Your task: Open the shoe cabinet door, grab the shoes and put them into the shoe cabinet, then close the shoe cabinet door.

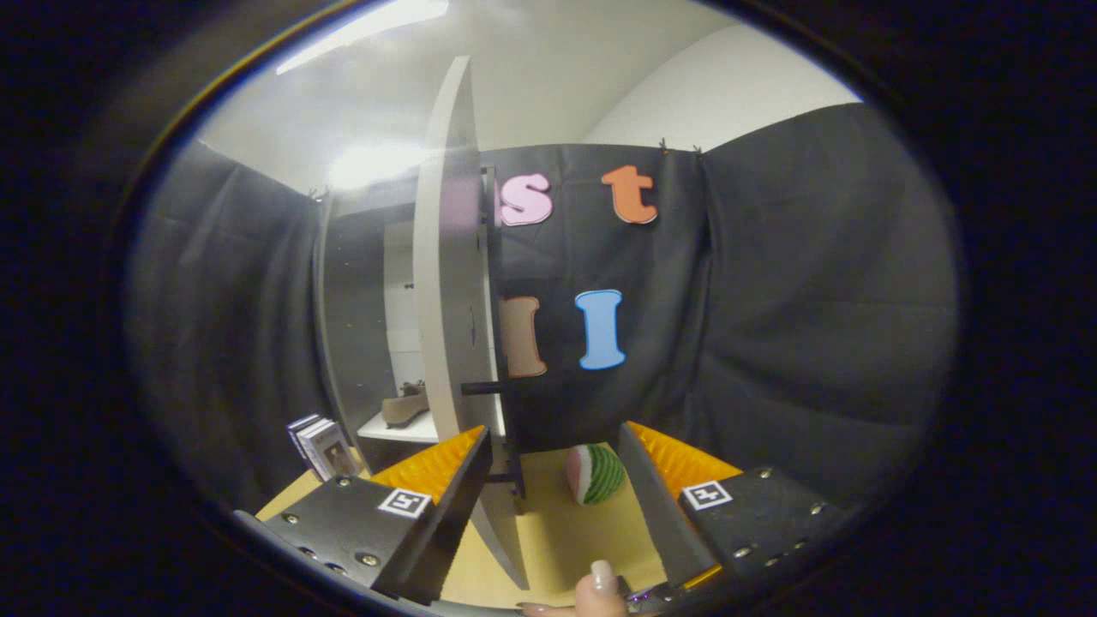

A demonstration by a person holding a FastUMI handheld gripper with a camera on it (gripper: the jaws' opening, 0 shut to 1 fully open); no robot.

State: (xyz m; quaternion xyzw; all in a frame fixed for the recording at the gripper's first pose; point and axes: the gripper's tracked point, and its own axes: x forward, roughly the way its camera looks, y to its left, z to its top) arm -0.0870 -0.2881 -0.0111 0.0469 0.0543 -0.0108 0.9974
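Here, a pale wooden counter [566, 536] runs under the gripper [555, 467], hemmed in by black cloth walls, with a white ceiling and a strip light glaring above. The fingers stand wide apart and hold nothing. The shoe cabinet door [450, 283] is swung open and seen almost edge-on, its lower edge passing between the fingers close to the left one. A dark bar-shaped handle [488, 387] juts from the door toward the right.

Beyond the door, the shoe cabinet [394, 433] stands open, and a tan shoe [405, 406] sits inside on a white shelf, beyond the left finger. Just left of the cabinet's foot, a small stack of books or boxes [324, 446] stands on the counter against the cloth; which they are cannot be told.

A toy watermelon slice [594, 473], green-striped with a pink face, lies on the counter just ahead of the fingers, nearer the right one and right of the door. A fingertip [602, 583] of the person's hand shows at the base of the gripper, between the two fingers.
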